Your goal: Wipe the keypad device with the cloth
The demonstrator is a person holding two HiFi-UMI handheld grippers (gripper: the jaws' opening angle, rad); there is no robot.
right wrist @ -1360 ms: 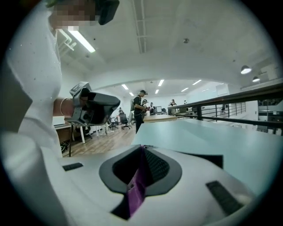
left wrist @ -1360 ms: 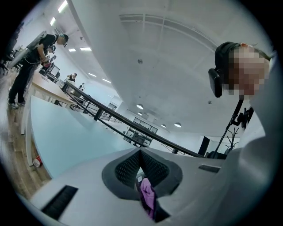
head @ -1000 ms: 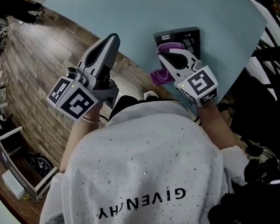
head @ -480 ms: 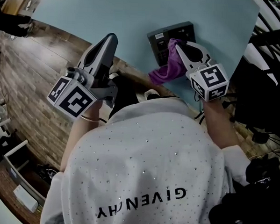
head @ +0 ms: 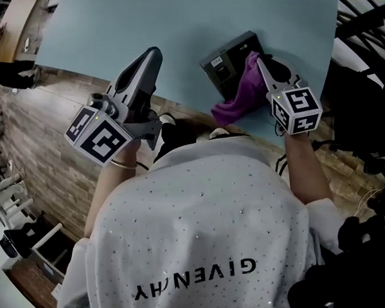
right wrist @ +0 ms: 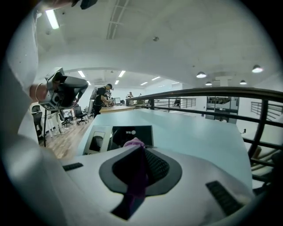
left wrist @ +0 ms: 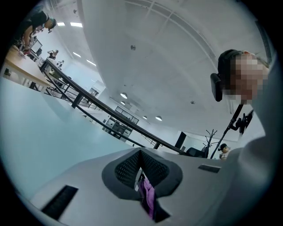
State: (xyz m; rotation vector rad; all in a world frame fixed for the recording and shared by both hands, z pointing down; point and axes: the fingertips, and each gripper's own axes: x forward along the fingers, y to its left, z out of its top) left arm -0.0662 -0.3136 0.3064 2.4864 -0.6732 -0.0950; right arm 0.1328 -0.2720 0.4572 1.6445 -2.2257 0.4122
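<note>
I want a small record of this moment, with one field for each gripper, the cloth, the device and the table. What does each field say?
left gripper: jaws together, holds nothing, left of the device, not touching it
right gripper: jaws shut on the cloth, above the device
cloth: purple, hangs from the right gripper, covers the device's right part
keypad device: dark, near the table's edge
table: light blue

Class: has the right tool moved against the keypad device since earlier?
Yes. The right tool, gripping the cloth, crossed the keypad device from its left part to right edge.
</note>
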